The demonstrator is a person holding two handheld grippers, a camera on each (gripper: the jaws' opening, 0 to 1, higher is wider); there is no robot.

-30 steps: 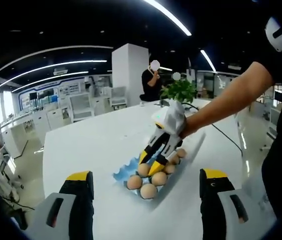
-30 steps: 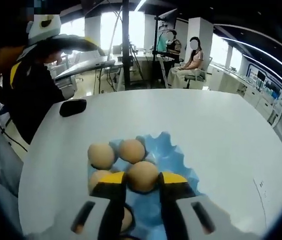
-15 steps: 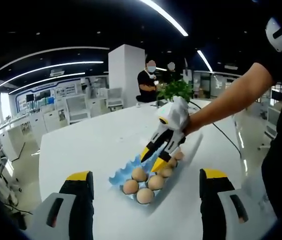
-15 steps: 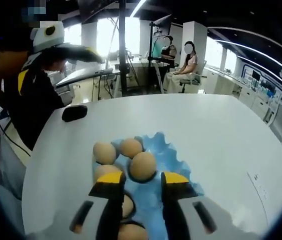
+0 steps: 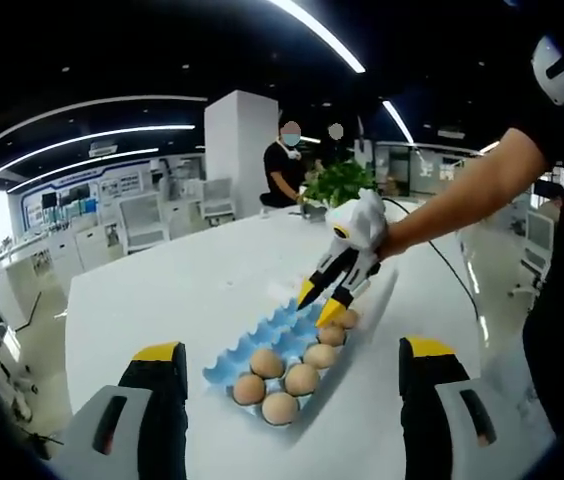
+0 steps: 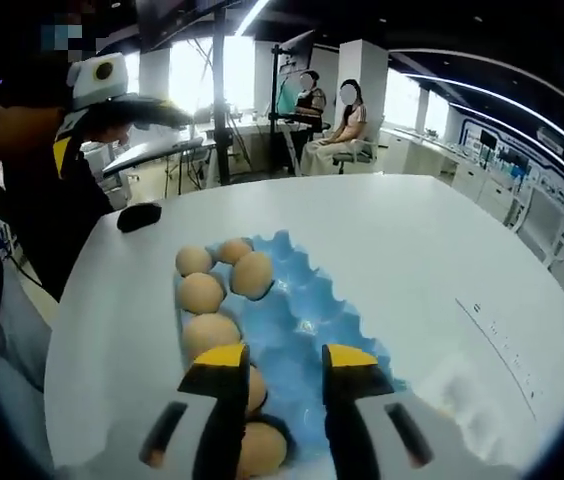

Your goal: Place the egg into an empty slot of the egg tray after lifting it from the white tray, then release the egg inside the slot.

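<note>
in the right gripper view, the right gripper [image 6: 276,362] hangs above the blue egg tray [image 6: 307,310] on the white counter [image 6: 402,250], its yellow-tipped fingers [image 6: 220,358] parted with nothing between them. the placed egg [image 6: 251,273] sits in a slot at 12 o'clock, well apart from the fingertips. the left gripper [image 5: 289,355] is open wide, empty.

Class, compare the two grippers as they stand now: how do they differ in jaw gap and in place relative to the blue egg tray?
The left gripper has its jaws spread wide; the right gripper has its jaws open only narrowly. The left gripper sits back from the blue egg tray, at its near end; the right gripper hangs above the tray's far end. Both have yellow jaw tips, and neither holds an egg.
</note>
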